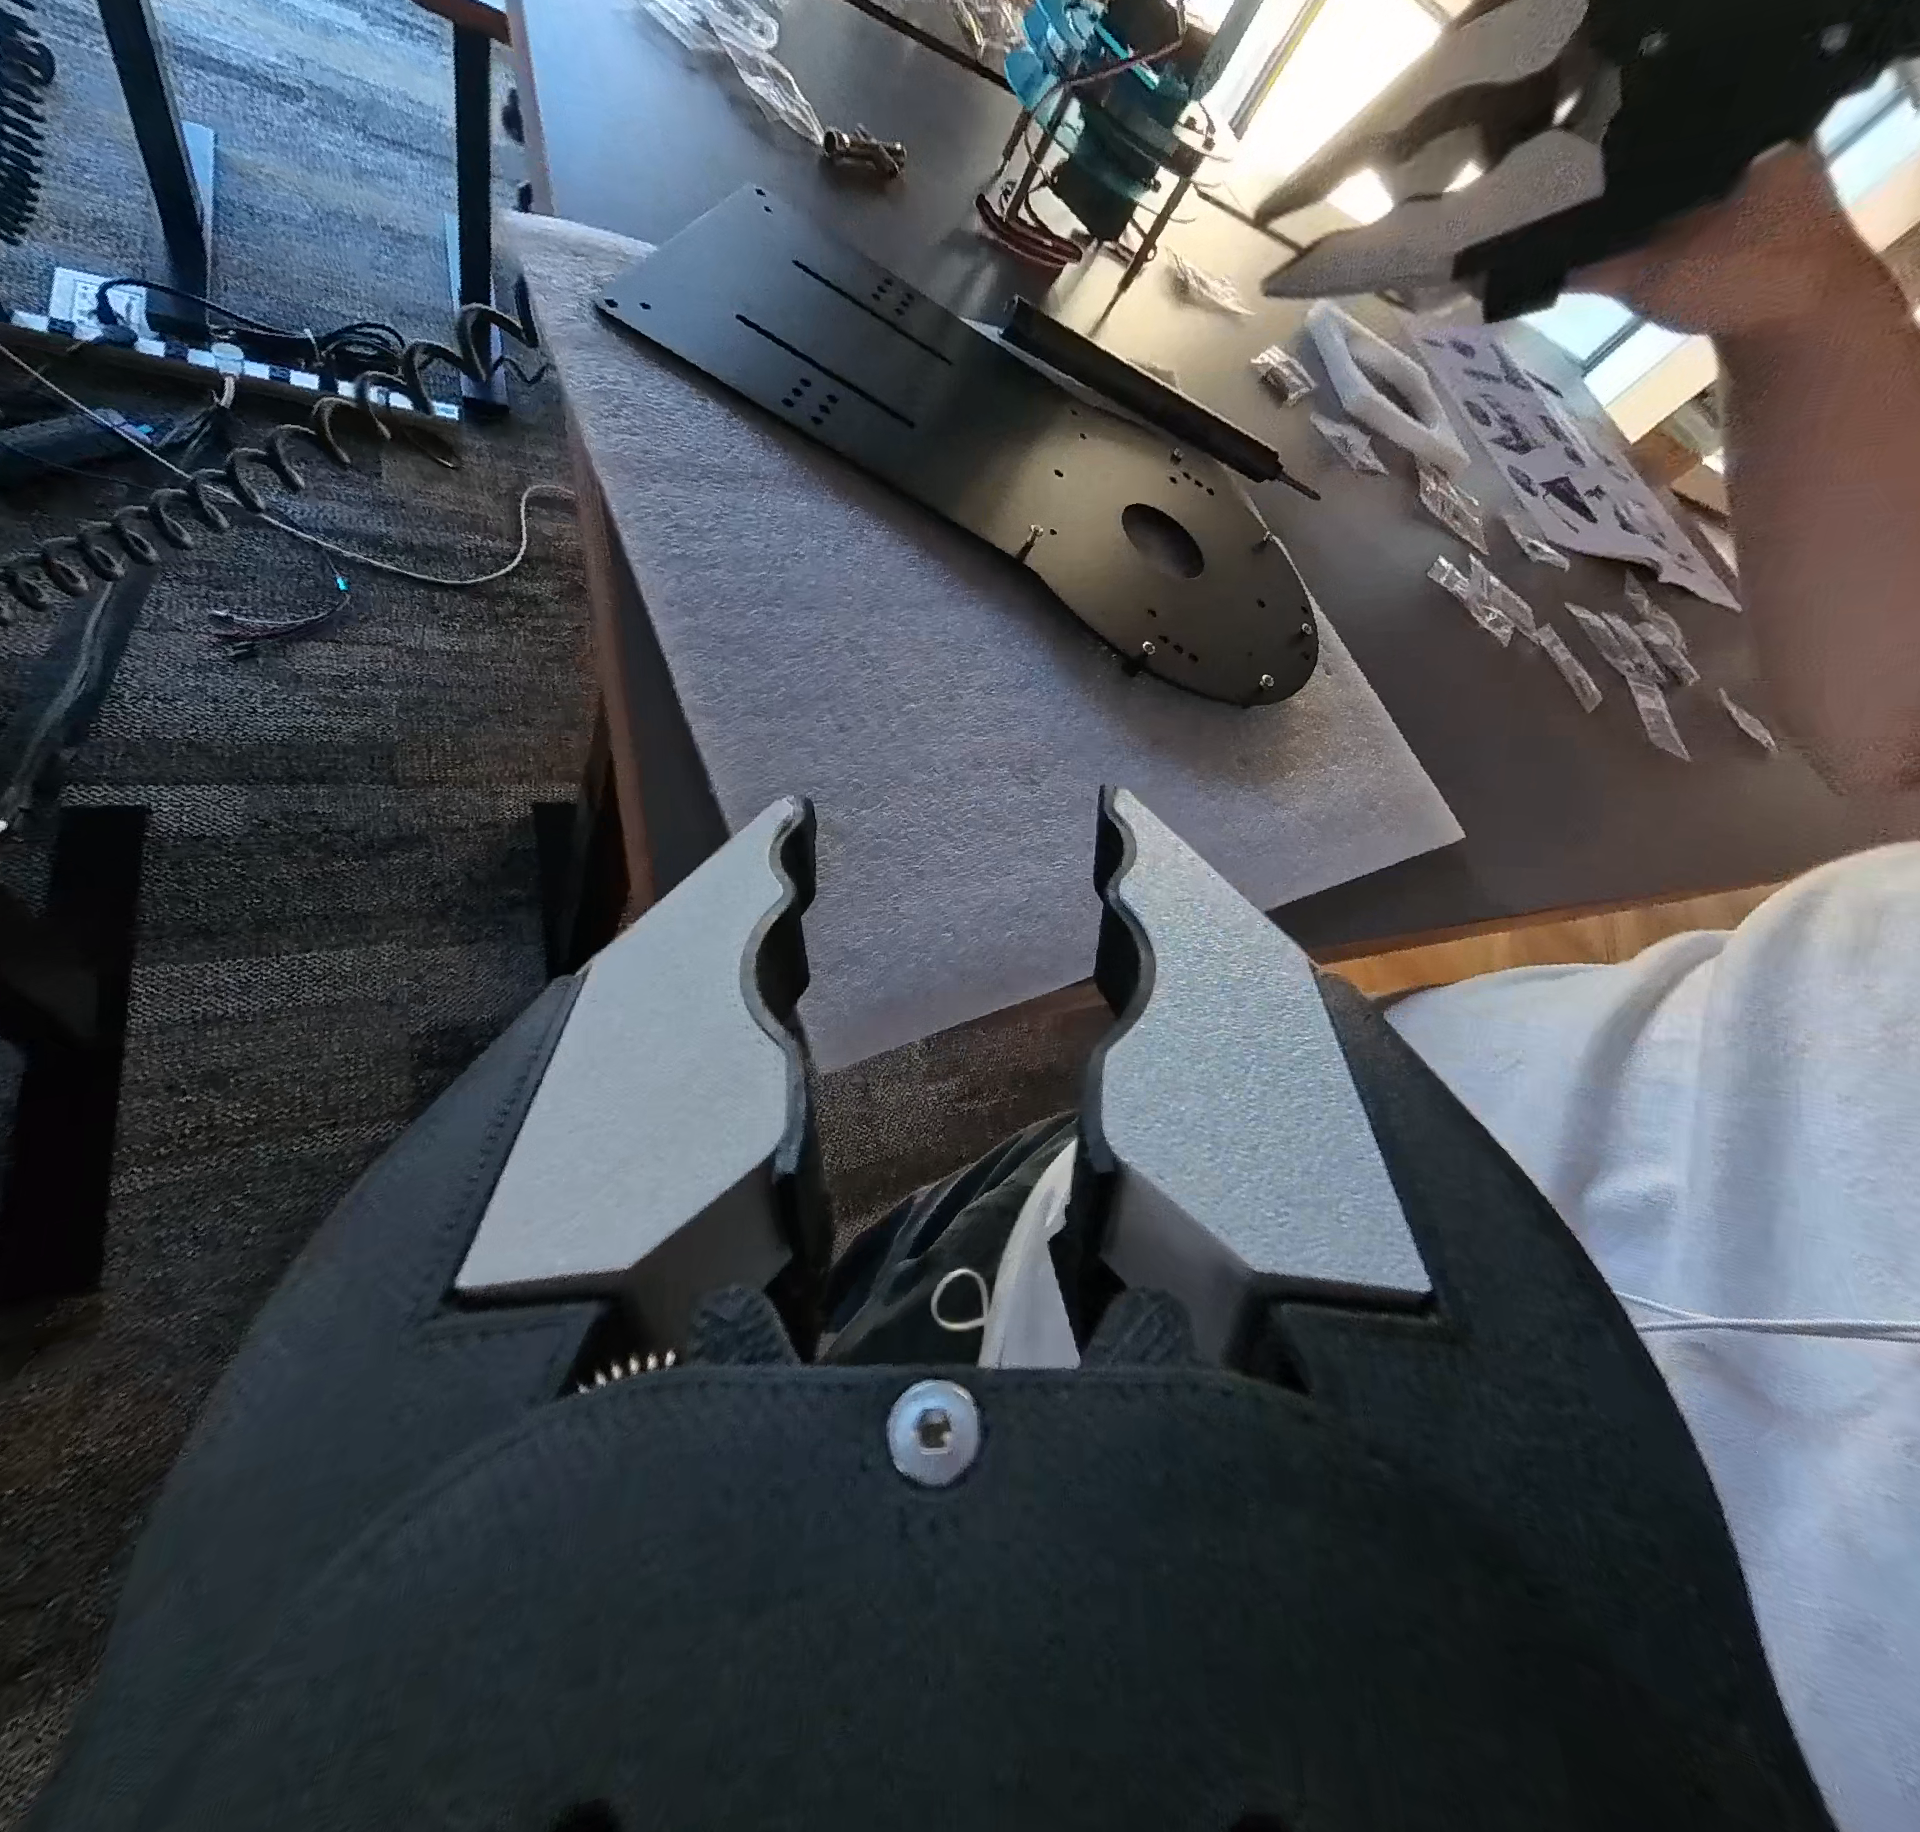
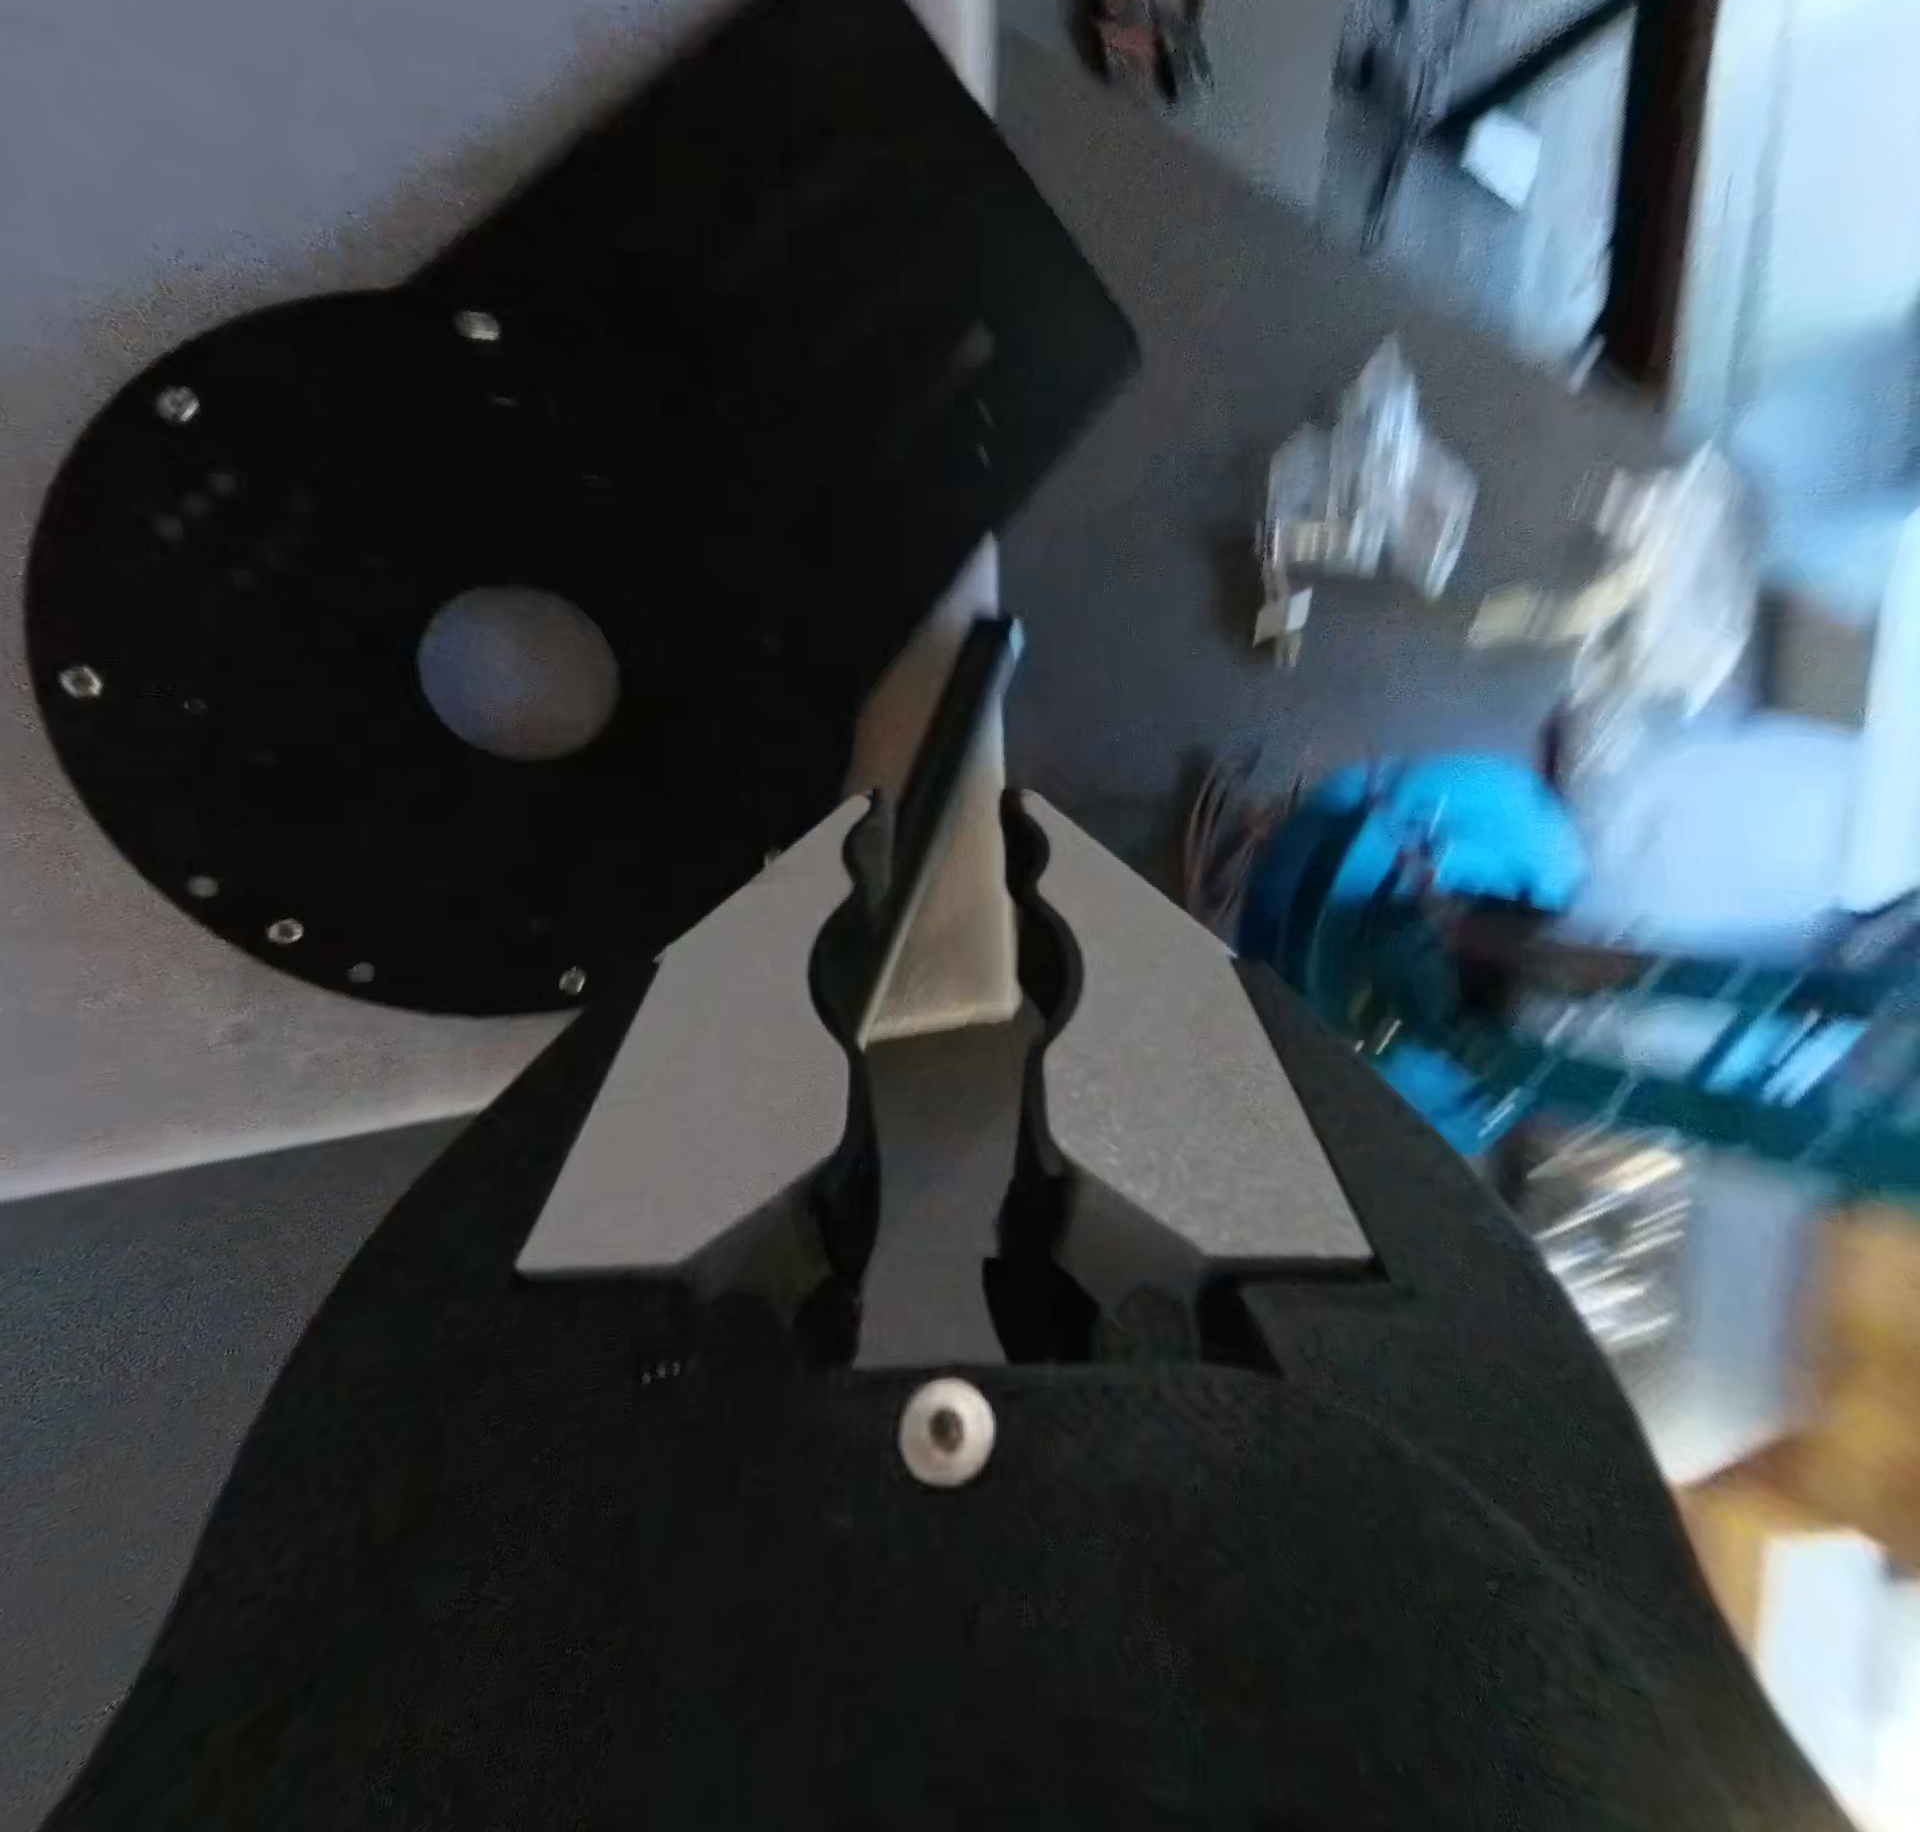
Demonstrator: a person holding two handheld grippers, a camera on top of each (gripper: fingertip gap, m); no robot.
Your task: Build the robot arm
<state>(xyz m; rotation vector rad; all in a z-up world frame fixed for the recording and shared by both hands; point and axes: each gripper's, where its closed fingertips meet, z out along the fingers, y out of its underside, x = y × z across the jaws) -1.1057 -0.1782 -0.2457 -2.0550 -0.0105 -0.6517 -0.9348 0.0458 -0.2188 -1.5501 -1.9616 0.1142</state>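
Jaws on my left gripper (image 1: 956, 816) gape empty over the foam sheet's (image 1: 935, 722) near edge; my right gripper's (image 2: 940, 795), narrowly parted, frame the black bar (image 2: 961, 733), best kept centred.

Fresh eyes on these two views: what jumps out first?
The big black metal plate with a round hole, lying on a grey foam sheet on the desk. The right hand-held gripper points down beside it, a black rod showing between its narrowly parted fingers, grip unclear. The left hand-held gripper hangs open near the desk edge; small clear bags litter the far side by a teal assembly.
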